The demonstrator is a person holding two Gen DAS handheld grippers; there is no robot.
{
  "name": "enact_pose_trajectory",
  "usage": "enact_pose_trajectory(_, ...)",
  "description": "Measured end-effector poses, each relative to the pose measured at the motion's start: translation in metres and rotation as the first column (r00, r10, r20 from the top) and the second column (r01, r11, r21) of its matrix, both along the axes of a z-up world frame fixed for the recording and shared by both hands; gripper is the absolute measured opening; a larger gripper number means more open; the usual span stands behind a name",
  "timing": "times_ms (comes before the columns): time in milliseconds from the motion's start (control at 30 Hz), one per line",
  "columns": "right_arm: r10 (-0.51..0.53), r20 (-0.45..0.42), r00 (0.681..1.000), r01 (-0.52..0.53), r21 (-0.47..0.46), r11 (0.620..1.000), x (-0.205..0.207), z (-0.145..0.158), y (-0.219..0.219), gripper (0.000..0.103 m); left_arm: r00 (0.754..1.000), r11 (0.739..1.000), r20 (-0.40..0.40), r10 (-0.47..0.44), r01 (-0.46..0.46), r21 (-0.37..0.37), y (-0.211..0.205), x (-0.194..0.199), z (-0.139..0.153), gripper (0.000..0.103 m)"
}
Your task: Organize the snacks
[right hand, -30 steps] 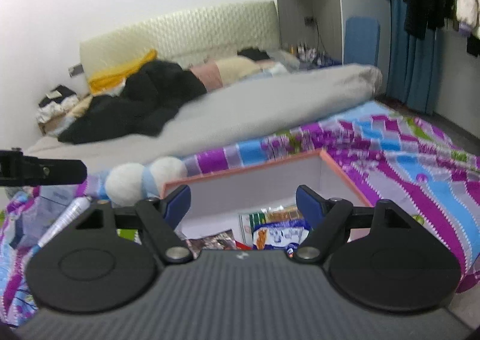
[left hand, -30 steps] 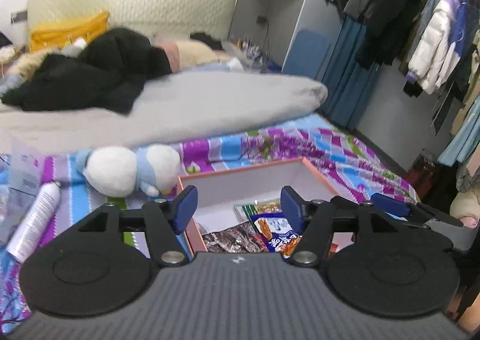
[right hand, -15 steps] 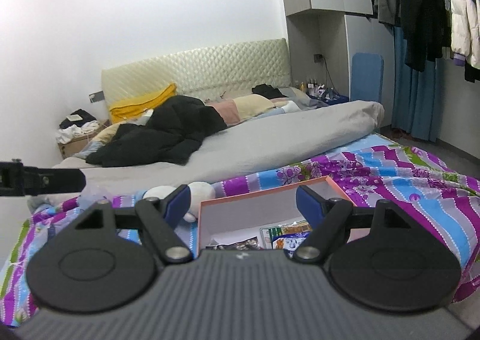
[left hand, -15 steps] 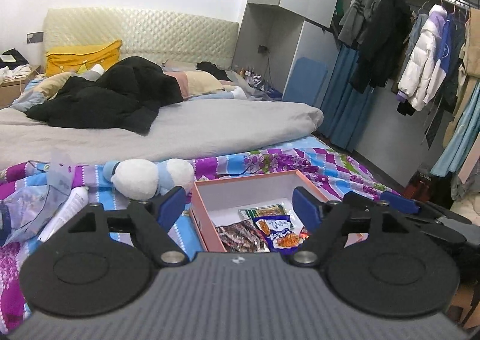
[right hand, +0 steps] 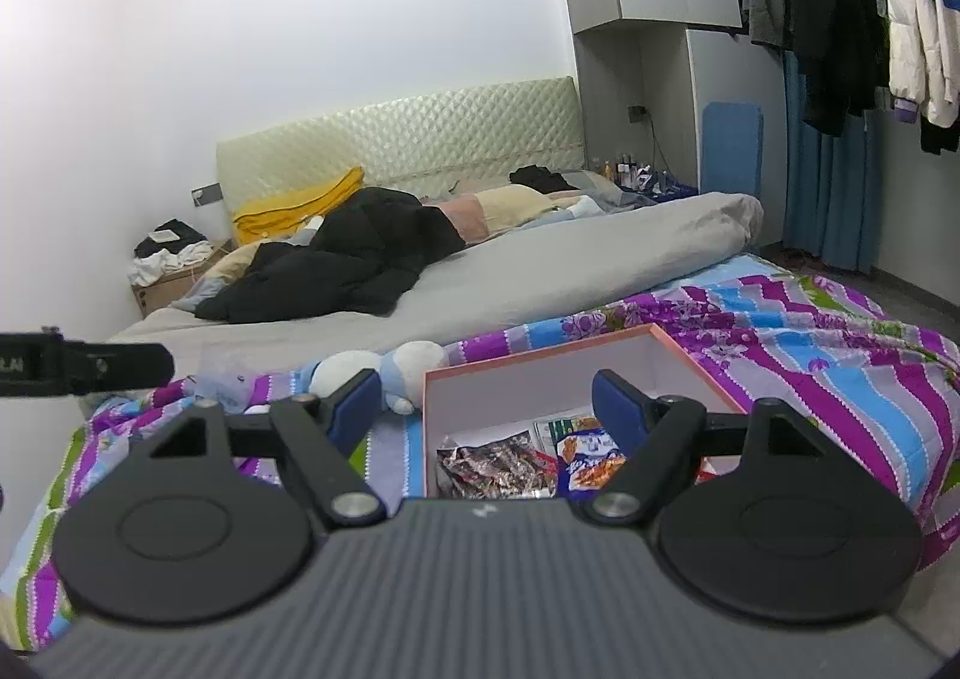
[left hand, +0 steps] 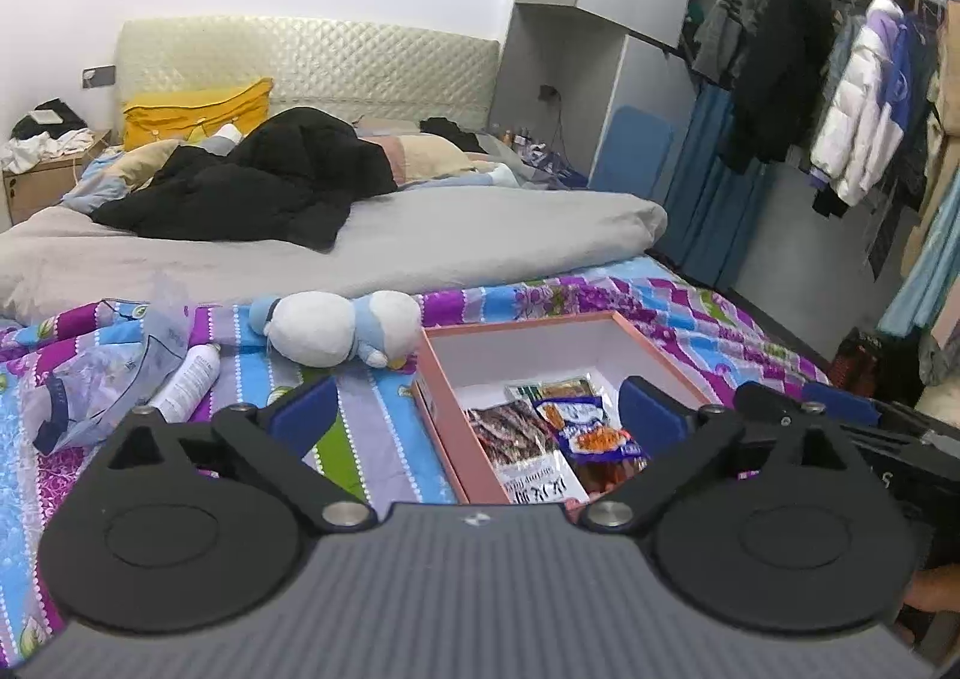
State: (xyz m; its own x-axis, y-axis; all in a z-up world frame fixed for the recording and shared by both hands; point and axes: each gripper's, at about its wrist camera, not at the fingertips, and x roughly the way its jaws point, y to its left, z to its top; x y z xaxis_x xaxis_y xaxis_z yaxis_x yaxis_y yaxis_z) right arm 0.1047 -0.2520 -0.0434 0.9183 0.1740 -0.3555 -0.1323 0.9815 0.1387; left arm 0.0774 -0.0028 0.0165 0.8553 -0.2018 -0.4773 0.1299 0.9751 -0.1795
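Note:
An orange-rimmed box (left hand: 522, 319) (right hand: 540, 350) with a white inside lies on the patterned bedspread. In it are a brown snack packet (left hand: 510, 433) (right hand: 492, 460), a blue one (left hand: 591, 427) (right hand: 591, 457) and a green one (left hand: 558, 388). My left gripper (left hand: 477, 415) hovers back from the box's near left corner, its jaws opening wide with nothing between them. My right gripper (right hand: 487, 402) hangs over the box's near edge, open and empty. Part of the right gripper shows at the right edge of the left wrist view.
A white and blue plush toy (left hand: 336, 328) (right hand: 384, 364) lies left of the box. Further left are a white bottle (left hand: 189, 382) and a clear plastic bag (left hand: 90, 379). Beyond are a grey duvet (left hand: 420, 241), a black coat (left hand: 258, 187) and hanging clothes (left hand: 858, 97).
Both grippers have drawn back from the box and risen a little, so more of the room shows. The left jaws have spread much wider. The right jaws have kept their gap.

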Motion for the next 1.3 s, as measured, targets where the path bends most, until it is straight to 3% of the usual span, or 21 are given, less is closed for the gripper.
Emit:
enact_pose_trajectory(333,-0.015,-0.012,1.0,0.016,0.025,1.0,-0.022,-0.013,-0.002,0.079,1.0,1.0,-0.013,-0.013,0.013,0.016,-0.012,-0.018,-0.013,0.102)
enact_pose_trajectory(867,-0.031,-0.066,0.997,0.032,0.013,0.999,-0.024,-0.045,-0.007,0.079,0.998,0.997,-0.021,0.055,-0.054,0.051,-0.01,-0.012,-0.038,0.102)
enact_pose_trajectory(1300,-0.039,-0.063,0.997,0.039,0.003,0.999,-0.025,-0.047,-0.008,0.079,0.997,0.996,-0.038,0.07,-0.068,0.064,-0.009,-0.005,-0.044,0.102)
